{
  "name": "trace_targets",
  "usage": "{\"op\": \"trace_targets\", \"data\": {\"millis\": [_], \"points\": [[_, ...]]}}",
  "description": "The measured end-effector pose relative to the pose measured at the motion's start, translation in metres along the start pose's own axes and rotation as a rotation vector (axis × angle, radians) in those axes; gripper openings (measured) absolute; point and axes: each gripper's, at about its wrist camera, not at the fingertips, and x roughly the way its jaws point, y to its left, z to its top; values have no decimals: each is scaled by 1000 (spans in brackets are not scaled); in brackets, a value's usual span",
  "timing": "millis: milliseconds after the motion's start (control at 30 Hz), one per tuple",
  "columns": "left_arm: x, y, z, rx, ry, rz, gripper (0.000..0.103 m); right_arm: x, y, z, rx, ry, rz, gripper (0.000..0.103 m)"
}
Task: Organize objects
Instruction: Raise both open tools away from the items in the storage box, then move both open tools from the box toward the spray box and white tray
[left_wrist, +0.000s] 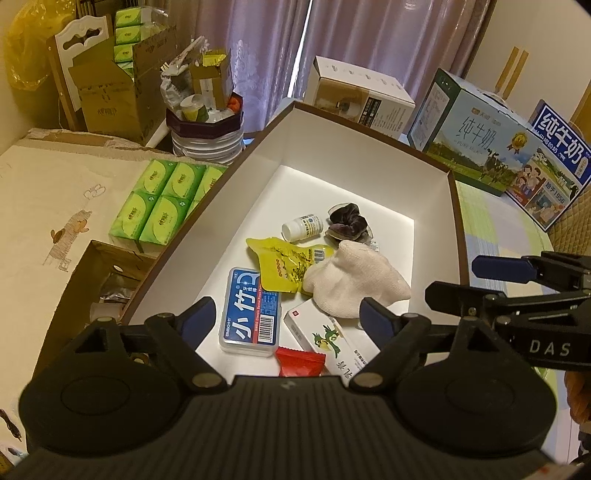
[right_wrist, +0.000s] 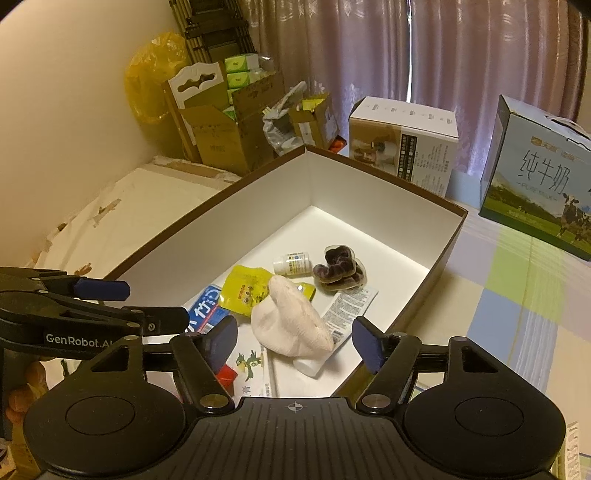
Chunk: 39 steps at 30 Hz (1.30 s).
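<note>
Both claws hang above the near end of a white-lined box with a brown rim, pointing down into it. The left claw stands open with nothing between its blue pads; the right claw is open too, and holds nothing. The arm of the right claw reads "DAS" in the left view; the left claw's arm reads "GenRobot.AI" in the right view.

Just ahead of the left claw lies a clear case with a blue label in large Chinese characters, small print reading "Classic Dental Floss" and a barcode. Beside it, under the claw's right pad, is a white carton with a green bird drawing. A red packet lies at the very near edge.

Ahead of both claws a white cloth lies bunched, over a yellow pouch with red print and a white tube covered in small text. Further on are a small white bottle on its side and a dark scrunchie.

Beyond the box stand a milk carton marked "纯牛奶" and "PURE MILK", and a blue one with the same characters. Green tissue packs lie left of the box.
</note>
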Motion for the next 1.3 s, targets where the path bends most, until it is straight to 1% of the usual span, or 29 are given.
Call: {"op": "trace_targets", "data": {"millis": [333, 767, 1033, 1167, 1300], "points": [[-20, -6, -5, 8, -30, 10, 84, -20, 6, -6, 0, -32, 7, 69], [-45, -26, -22, 27, -50, 17, 85, -60, 1, -32, 22, -58, 51, 70], [-58, -55, -41, 31, -47, 17, 86, -94, -19, -57, 32, -63, 91, 70], [-65, -76, -53, 37, -40, 12, 86, -113, -36, -74, 58, -51, 123, 70], [-69, -97, -67, 45, -25, 3, 87, -133, -56, -92, 71, -35, 136, 70]]}}
